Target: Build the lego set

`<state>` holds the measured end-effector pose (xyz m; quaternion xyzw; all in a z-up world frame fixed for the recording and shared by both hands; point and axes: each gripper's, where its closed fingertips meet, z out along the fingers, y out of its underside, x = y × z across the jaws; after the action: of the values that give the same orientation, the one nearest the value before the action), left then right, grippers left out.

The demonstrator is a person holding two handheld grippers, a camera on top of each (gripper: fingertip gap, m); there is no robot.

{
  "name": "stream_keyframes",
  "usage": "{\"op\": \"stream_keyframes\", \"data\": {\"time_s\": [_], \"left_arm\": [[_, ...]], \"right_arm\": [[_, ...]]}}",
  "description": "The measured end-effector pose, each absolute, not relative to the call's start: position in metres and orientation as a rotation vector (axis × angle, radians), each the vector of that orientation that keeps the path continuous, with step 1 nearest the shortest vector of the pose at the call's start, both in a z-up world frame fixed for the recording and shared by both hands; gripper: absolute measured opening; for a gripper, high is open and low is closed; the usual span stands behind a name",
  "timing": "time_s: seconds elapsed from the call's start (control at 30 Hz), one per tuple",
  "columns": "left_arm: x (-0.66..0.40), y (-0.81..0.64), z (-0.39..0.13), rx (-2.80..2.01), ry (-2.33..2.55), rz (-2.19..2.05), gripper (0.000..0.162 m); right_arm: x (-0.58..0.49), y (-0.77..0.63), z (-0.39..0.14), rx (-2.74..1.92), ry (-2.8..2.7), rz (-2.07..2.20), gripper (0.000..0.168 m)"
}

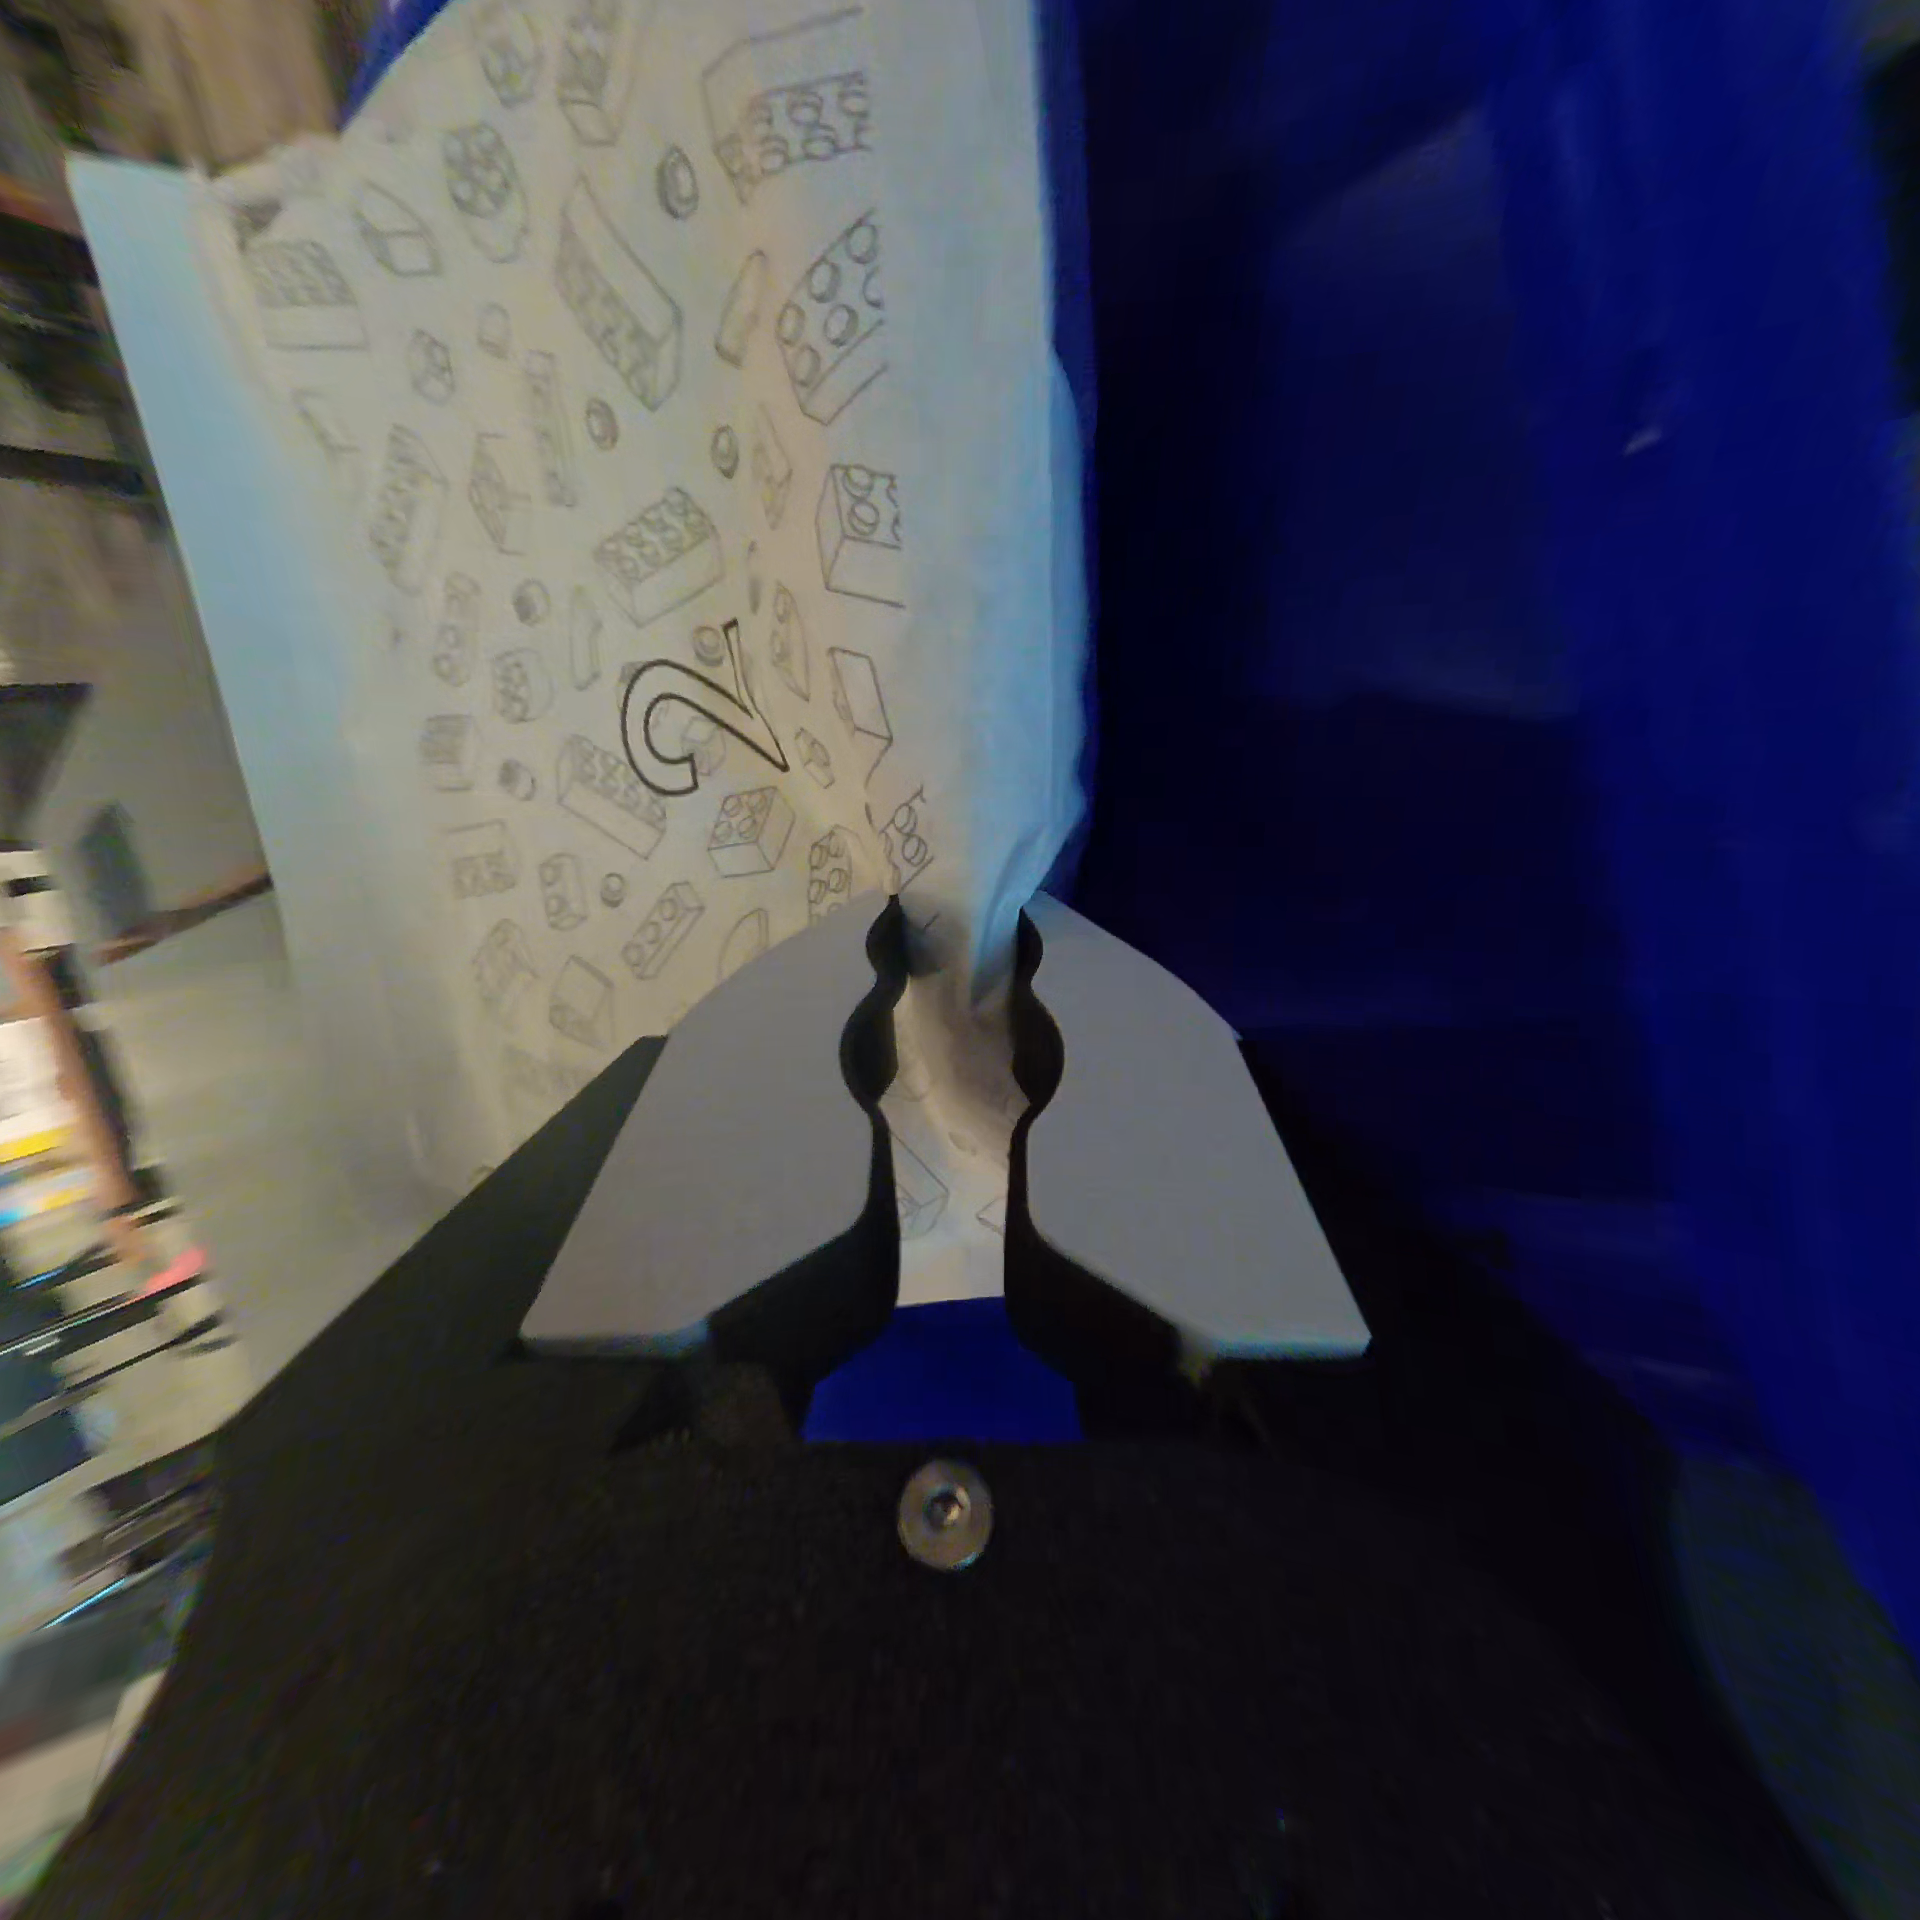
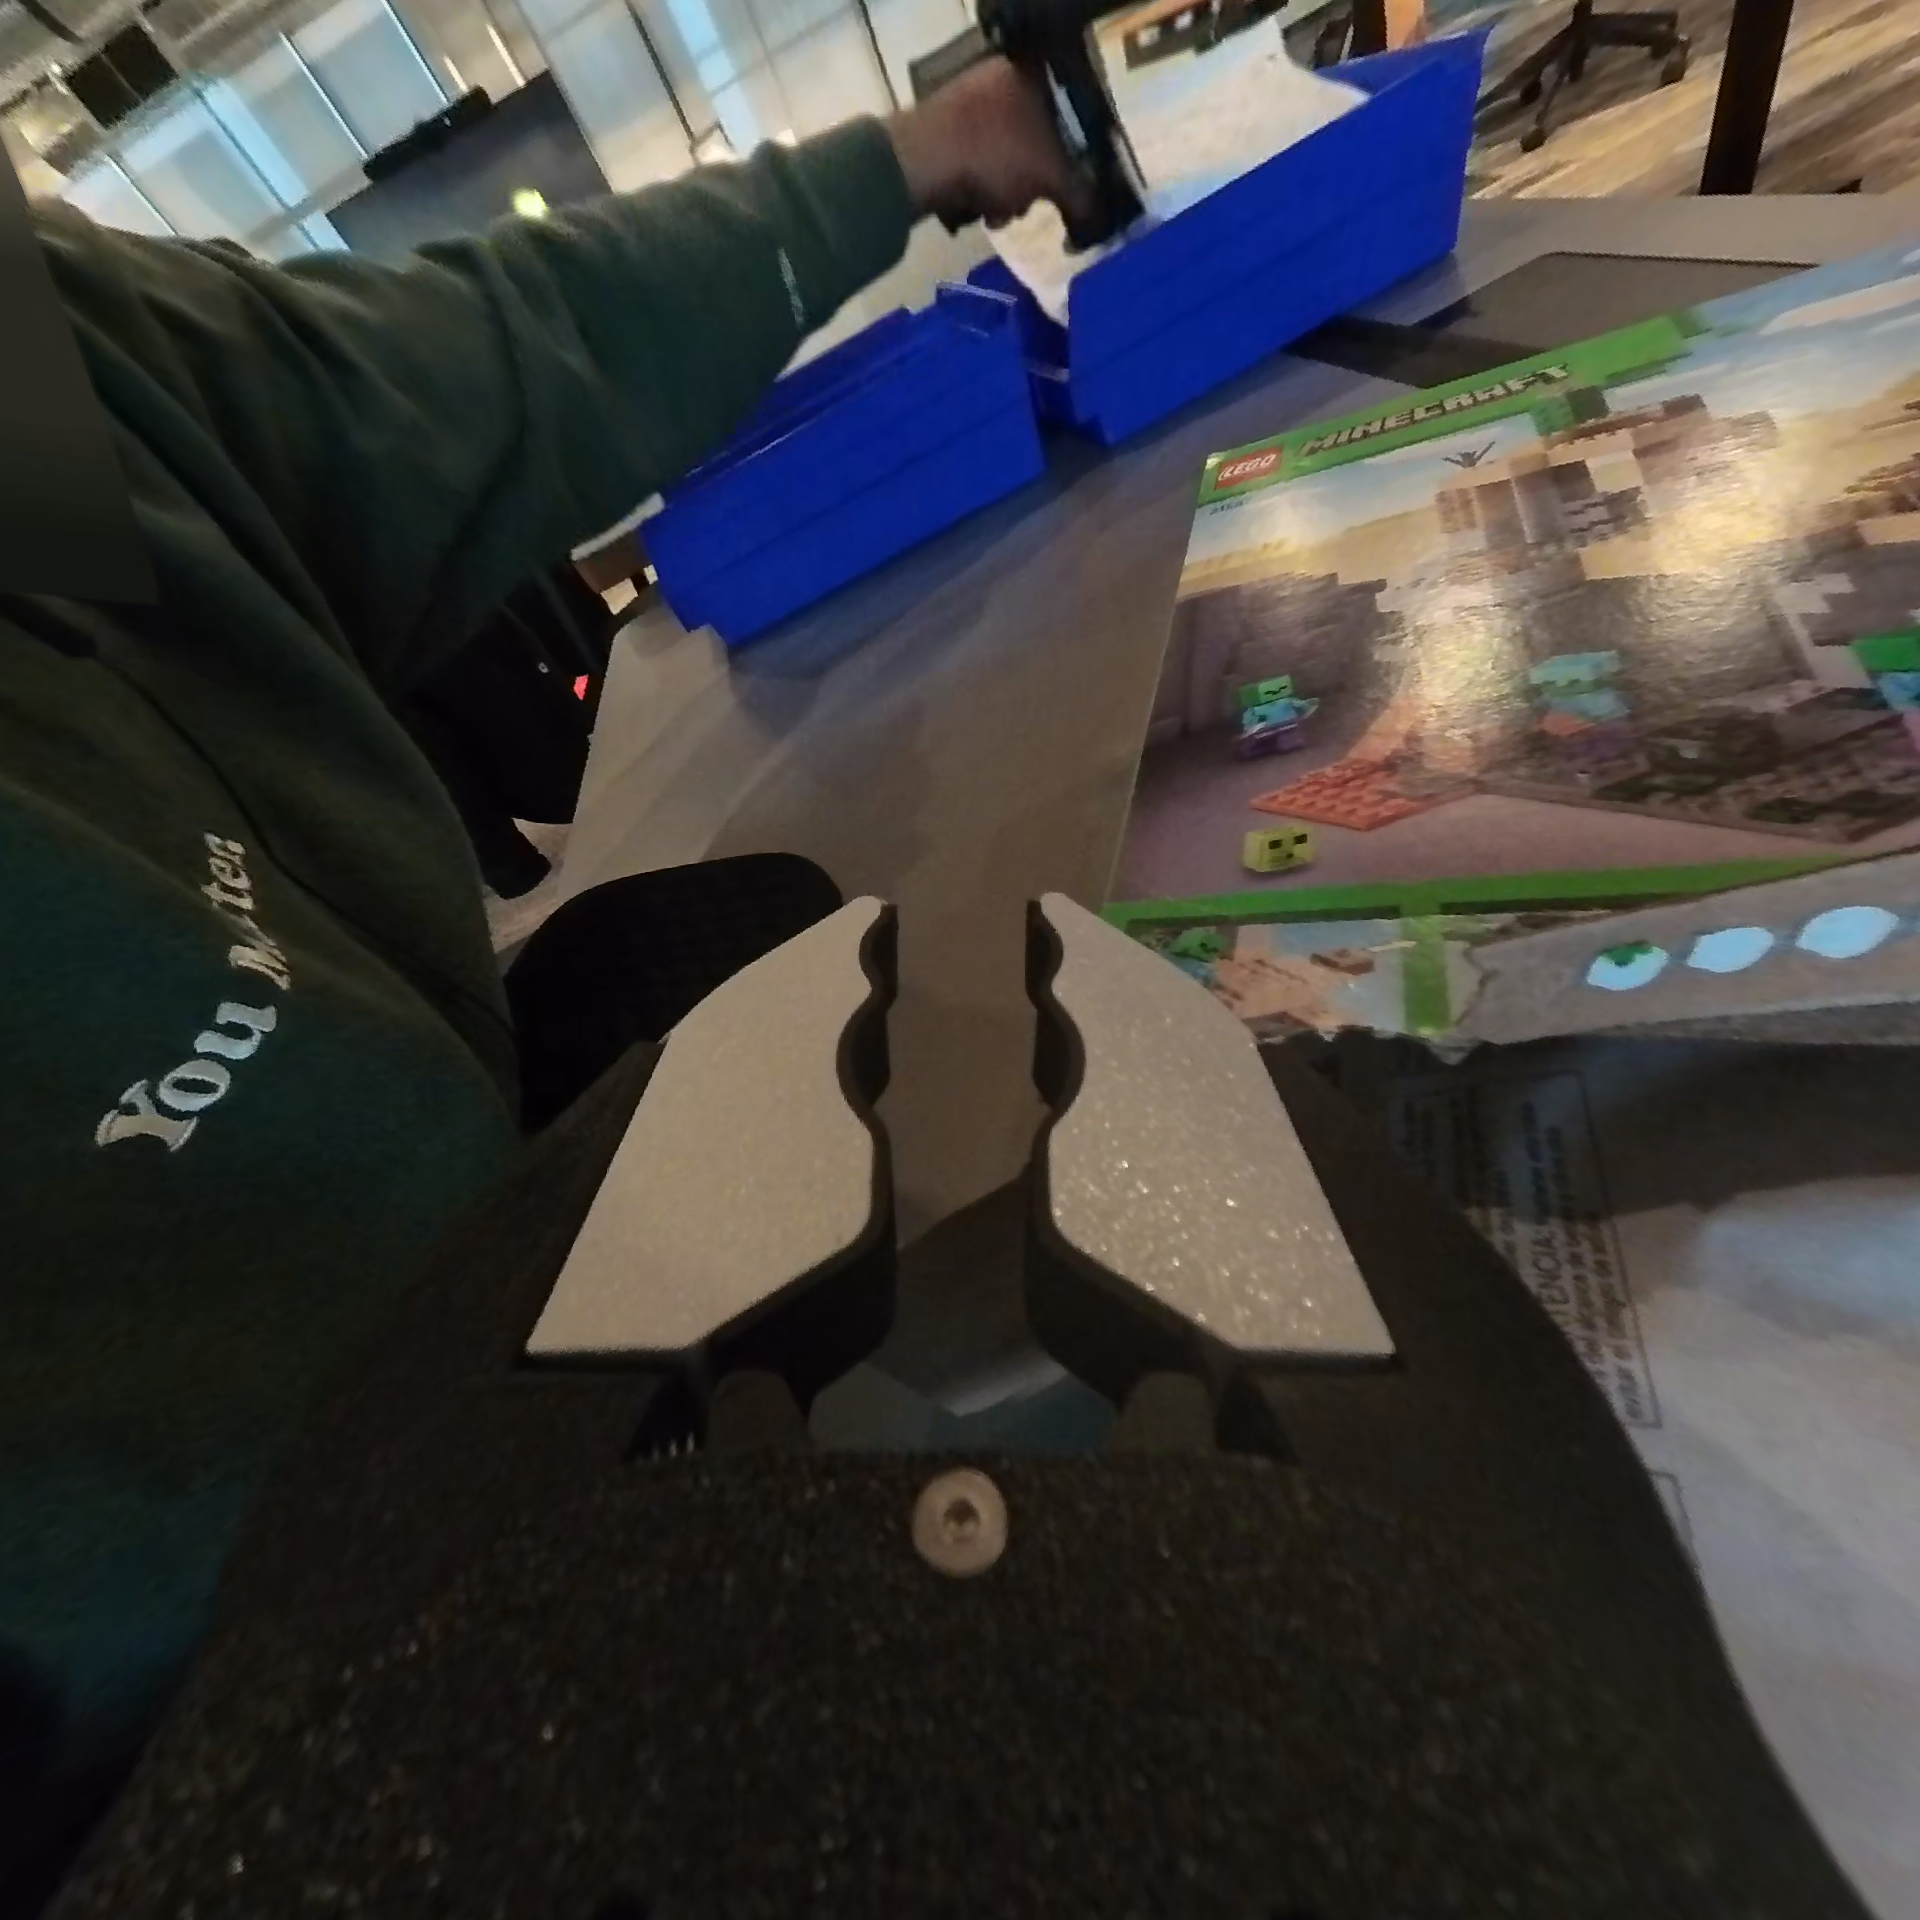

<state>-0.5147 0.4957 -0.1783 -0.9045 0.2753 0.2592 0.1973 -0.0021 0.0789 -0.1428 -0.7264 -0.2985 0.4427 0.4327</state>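
The left tongs (image 1: 956, 925) are clamped on a crumpled corner of a white paper bag (image 1: 582, 540) printed with brick outlines, held upright beside the wall of a blue bin (image 1: 1455, 623); the right wrist view shows the same pair, farther off, over the far blue bin (image 2: 1299, 260) on the grey worktop (image 2: 935, 748). The right tongs (image 2: 958, 935) stand a little apart with nothing between them, above bare worktop. A second blue bin (image 2: 852, 499) sits just beside the first, and the flat lego box (image 2: 1558, 644) lies to the right, near a plastic bag (image 2: 1714, 1403).
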Motion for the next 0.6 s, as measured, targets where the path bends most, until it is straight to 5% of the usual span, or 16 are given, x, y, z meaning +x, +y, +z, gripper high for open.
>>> {"op": "stream_keyframes", "data": {"time_s": [0.2,0.33,0.4,0.6], "left_arm": [[-0.504,0.480,-0.188,-2.574,0.856,0.649,0.020],[-0.497,0.475,-0.194,-2.568,0.880,0.591,0.043],[-0.491,0.473,-0.183,-2.546,0.881,0.534,0.052],[-0.491,0.463,-0.108,-2.405,0.750,0.371,0.046]], "right_arm": [[-0.003,0.078,-0.143,-1.806,-0.751,1.104,0.023],[-0.002,0.078,-0.142,-1.805,-0.750,1.102,0.023],[-0.001,0.078,-0.142,-1.804,-0.748,1.102,0.023],[-0.003,0.077,-0.140,-1.793,-0.756,1.108,0.023]]}}
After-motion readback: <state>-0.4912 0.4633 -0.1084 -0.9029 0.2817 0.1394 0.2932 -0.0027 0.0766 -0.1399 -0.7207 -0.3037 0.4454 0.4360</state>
